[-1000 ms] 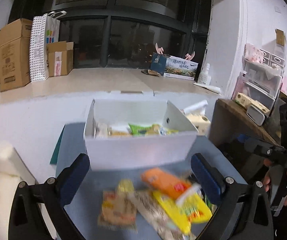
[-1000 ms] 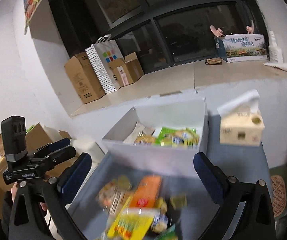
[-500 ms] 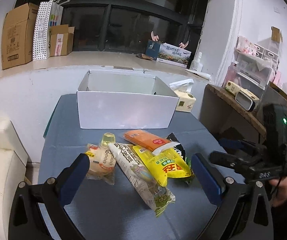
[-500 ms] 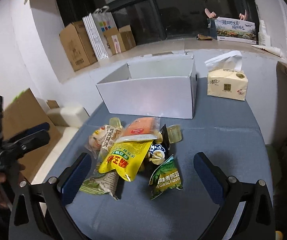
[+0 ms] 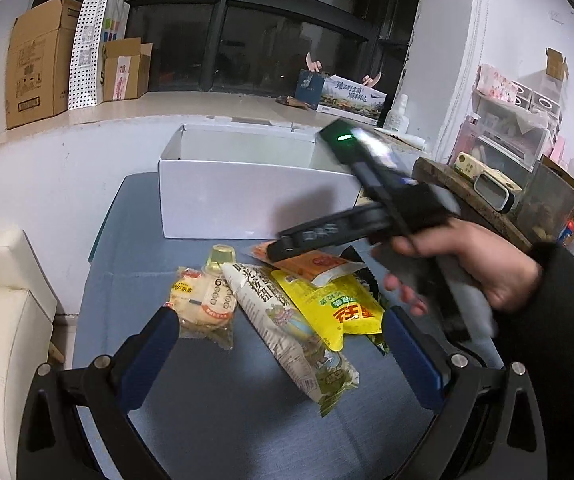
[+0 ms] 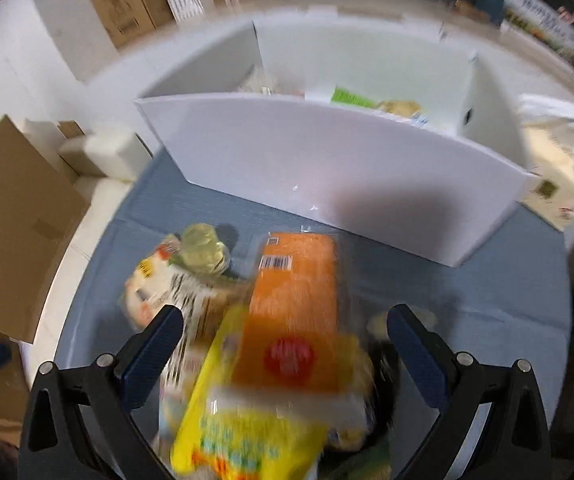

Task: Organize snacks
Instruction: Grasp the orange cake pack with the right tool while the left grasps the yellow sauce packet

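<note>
left gripper [image 5: 275,344]: spread wide, holding nothing | right gripper [image 6: 285,340]: spread wide over orange packet [image 6: 293,304] | snacks heaped on blue table [image 5: 215,408] before white box [image 5: 247,196] | right hand [image 5: 475,264] blocking box's right corner

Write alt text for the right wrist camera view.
The open right gripper hovers over a blurred pile of snack packets, an orange packet lying on a yellow packet between its fingers. Behind stands a white box with snacks inside, on a blue table.
</note>
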Available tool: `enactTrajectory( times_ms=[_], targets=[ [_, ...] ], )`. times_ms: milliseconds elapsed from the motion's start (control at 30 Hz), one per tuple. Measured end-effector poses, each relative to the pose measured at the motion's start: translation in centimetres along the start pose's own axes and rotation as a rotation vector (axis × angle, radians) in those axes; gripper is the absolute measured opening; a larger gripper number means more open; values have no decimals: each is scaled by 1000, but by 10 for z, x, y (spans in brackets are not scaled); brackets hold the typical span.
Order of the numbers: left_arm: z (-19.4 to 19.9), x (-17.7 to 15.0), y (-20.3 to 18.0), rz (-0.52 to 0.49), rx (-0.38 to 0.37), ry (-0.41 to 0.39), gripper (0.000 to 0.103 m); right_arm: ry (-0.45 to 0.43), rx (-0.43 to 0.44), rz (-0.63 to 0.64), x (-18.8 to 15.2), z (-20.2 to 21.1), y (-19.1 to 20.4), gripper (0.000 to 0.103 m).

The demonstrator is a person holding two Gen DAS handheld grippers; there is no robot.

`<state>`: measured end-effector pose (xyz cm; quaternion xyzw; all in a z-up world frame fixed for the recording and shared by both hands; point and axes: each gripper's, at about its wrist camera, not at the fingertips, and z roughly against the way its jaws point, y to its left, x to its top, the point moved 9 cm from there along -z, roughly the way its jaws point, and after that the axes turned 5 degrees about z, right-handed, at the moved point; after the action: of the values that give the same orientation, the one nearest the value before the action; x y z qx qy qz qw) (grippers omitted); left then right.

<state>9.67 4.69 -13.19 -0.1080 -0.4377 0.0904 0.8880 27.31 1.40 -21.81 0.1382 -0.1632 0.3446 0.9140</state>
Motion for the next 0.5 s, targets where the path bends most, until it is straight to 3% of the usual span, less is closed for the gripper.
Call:
enactTrajectory(
  times_ms=[133, 200, 233, 300, 500],
  targets=[
    [-1, -3, 3, 11, -9, 6, 103, 119, -32, 2, -6, -33, -1, 103],
    [-2, -5, 5, 13, -8, 11, 103, 103, -31, 3, -6, -33, -1, 94],
    [-3, -5, 4, 15, -9, 13, 103, 96, -21, -10, -6, -30, -2, 79],
    [-5, -7, 4, 18, -8, 20, 103, 69, -12, -22, -4, -21, -5, 66],
    [-13, -11, -2, 6, -12, 35, 103, -5, 30, -24, -8, 7, -3, 60]
  ],
)
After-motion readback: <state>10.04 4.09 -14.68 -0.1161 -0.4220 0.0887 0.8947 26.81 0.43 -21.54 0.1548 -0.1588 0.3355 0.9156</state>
